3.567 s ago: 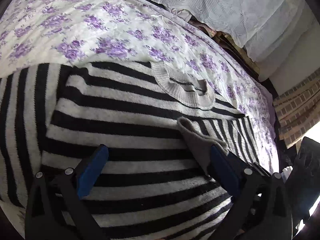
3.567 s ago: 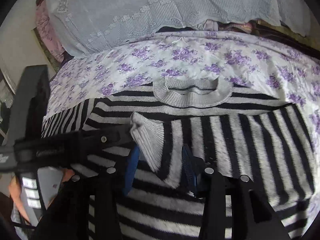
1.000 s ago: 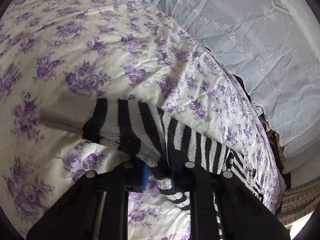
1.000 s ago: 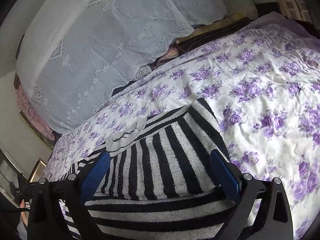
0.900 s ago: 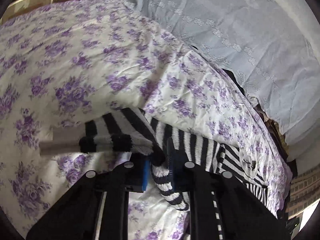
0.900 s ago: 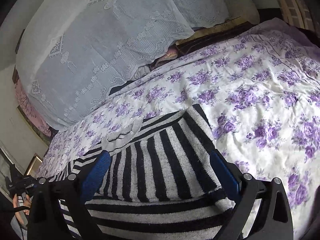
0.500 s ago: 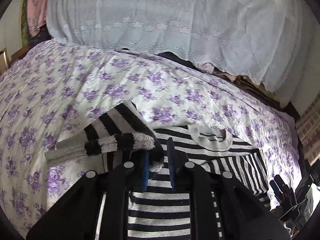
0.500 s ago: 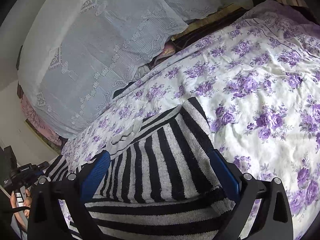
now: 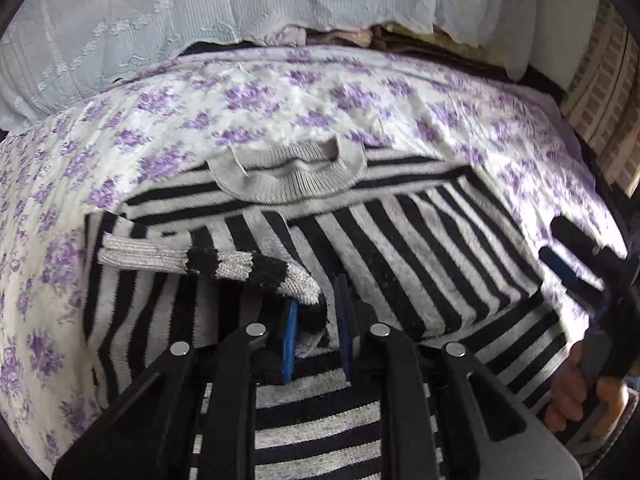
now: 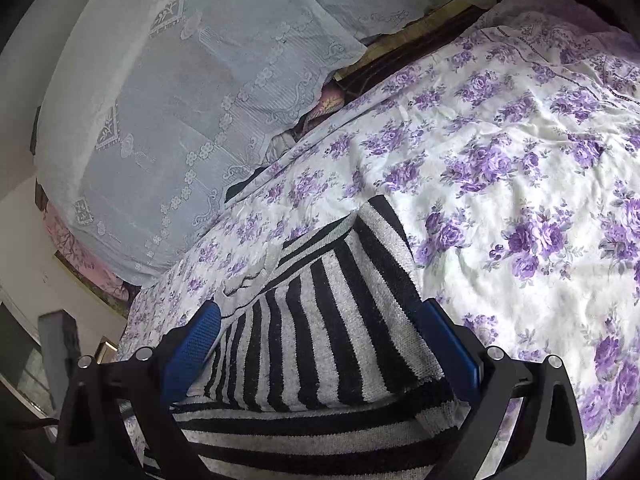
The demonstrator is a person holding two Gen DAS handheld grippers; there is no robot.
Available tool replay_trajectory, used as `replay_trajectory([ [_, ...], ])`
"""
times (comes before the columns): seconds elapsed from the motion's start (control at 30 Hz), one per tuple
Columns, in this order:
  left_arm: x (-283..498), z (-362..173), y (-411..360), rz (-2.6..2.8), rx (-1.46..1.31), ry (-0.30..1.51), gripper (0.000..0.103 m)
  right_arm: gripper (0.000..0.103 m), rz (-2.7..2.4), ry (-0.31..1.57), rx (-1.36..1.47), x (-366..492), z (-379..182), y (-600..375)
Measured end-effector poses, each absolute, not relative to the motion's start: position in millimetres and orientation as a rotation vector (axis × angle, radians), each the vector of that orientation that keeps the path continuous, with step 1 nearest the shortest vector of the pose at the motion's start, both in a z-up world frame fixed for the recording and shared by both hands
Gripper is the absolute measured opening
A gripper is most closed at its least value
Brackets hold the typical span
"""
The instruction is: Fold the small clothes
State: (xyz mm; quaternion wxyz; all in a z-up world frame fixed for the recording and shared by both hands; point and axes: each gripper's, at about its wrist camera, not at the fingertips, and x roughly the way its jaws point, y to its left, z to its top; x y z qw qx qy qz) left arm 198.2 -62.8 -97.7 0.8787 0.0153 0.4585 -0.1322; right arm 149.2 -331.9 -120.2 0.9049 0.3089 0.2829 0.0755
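Observation:
A black-and-grey striped sweater (image 9: 400,240) lies flat on the bed, grey collar (image 9: 288,180) at the far side. Its right sleeve is folded across the chest. Its left sleeve (image 9: 224,264) is drawn in over the body, the grey cuff pointing left. My left gripper (image 9: 318,320) hovers over the sweater's middle with that sleeve between its blue pads; the jaws are opening and a gap shows beside the right pad. My right gripper (image 10: 320,344) stands wide open, low over the sweater (image 10: 320,320) at its right side, gripping nothing. It also shows as the right gripper (image 9: 576,264) with a hand (image 9: 568,392) behind it.
The bed has a white sheet with purple flowers (image 10: 520,180), bare to the right of the sweater and to its left (image 9: 48,280). A pale lace cover (image 9: 160,20) drapes over piled bedding along the far edge. Stacked fabrics (image 9: 440,40) peek out beneath it.
My left gripper swung in from the left of the bed, rolling as it went, and carried the sleeve over the sweater's body. Its jaws have parted slightly. The right gripper has hardly moved.

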Motion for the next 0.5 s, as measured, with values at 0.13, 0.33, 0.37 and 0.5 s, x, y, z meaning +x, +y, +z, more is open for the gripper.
replay_trajectory([
  [0.13, 184.5, -112.3, -68.7, -0.304, 0.085, 0.948, 0.057, 0.100, 0.159, 0.591, 0.612, 151.1, -120.9, -328.9],
  [0.33, 137.7, -72.2, -25.8, -0.351, 0.033, 0.793, 0.097, 0.098, 0.243, 0.582, 0.513, 149.2, -114.9, -305.8],
  [0.37, 130.5, -67.0, -12.5, -0.340, 0.017, 0.764, 0.098, 0.097, 0.273, 0.579, 0.479, 147.4, -111.8, -297.2],
  [0.5, 123.1, -68.7, 59.0, -0.202, -0.089, 0.724, 0.099, 0.094, 0.366, 0.557, 0.279, 136.7, -92.1, -244.9],
])
